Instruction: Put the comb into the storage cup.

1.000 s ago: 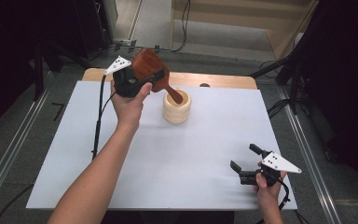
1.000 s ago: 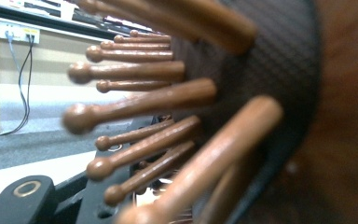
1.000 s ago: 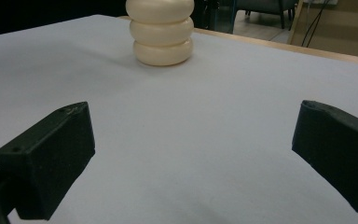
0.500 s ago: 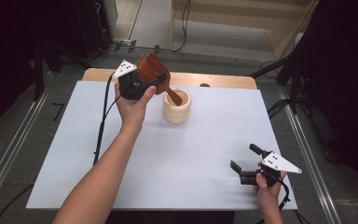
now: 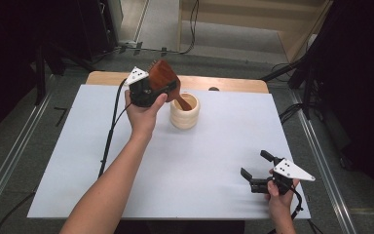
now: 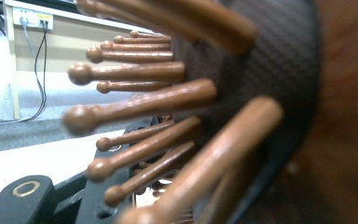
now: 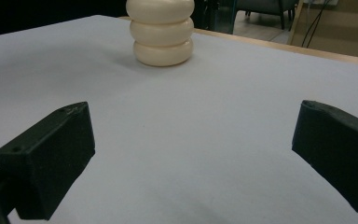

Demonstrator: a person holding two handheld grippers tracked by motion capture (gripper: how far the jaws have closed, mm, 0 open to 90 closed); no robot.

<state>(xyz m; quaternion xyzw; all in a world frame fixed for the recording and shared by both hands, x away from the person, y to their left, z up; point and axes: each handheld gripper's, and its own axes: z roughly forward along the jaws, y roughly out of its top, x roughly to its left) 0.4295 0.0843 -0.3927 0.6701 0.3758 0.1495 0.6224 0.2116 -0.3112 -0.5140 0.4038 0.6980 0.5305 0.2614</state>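
Observation:
A reddish-brown wooden hairbrush (image 5: 162, 78) with wooden pins (image 6: 140, 100) is tilted, its handle (image 5: 182, 102) dipping into a cream ribbed cup (image 5: 185, 117) at the back middle of the white sheet. My left gripper (image 5: 161, 91) is shut on the brush head just left of the cup. Up close in the left gripper view, the pins and dark cushion hide most of the jaws. My right gripper (image 5: 255, 164) rests low at the near right, open with nothing between its jaws (image 7: 193, 154). The cup (image 7: 163, 32) stands well ahead of it.
The white sheet (image 5: 214, 161) covers most of a wooden table whose bare strip (image 5: 224, 84) shows at the back. The left gripper's black cable (image 5: 109, 134) trails down across the sheet's left side. Metal rails (image 5: 9, 165) run along both sides on the floor.
My left hand has sunk a little with the brush, bringing the handle lower into the cup. The right gripper has stayed put.

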